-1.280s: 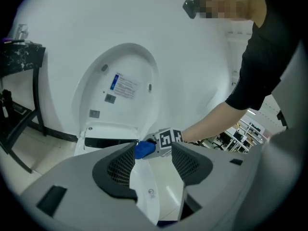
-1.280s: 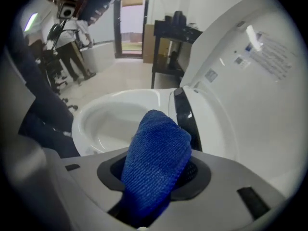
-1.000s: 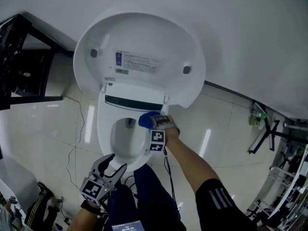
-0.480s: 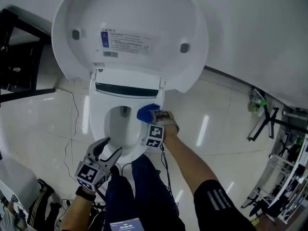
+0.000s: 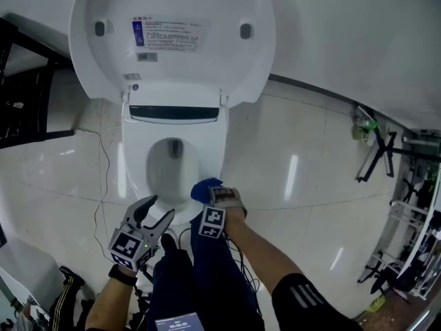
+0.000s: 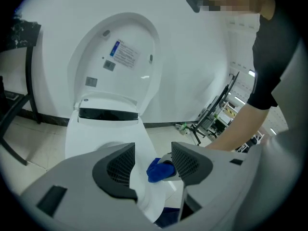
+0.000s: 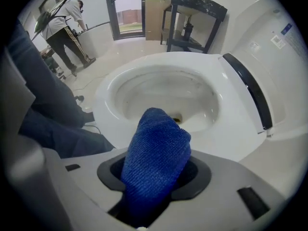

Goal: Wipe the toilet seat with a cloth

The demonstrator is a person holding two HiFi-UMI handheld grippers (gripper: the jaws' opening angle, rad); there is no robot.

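A glossy pale tiled floor (image 5: 296,164) meets a white wall (image 5: 358,33), with a black metal frame (image 5: 21,102) at far left and a folded black stand (image 5: 375,161) at right. On the floor stands a white toilet with its lid (image 5: 172,40) raised against the wall and its white seat (image 5: 132,178) down around the bowl.

The right arm (image 5: 262,254), bare below a black striped sleeve, reaches in from the near right. The right gripper (image 5: 210,193) has its jaws closed on a bunched blue cloth (image 5: 204,187), which sticks out past the fingers at the seat's near right edge.

The left gripper (image 5: 157,216) hovers just near of the seat's front, left of the cloth, its jaws apart and empty.
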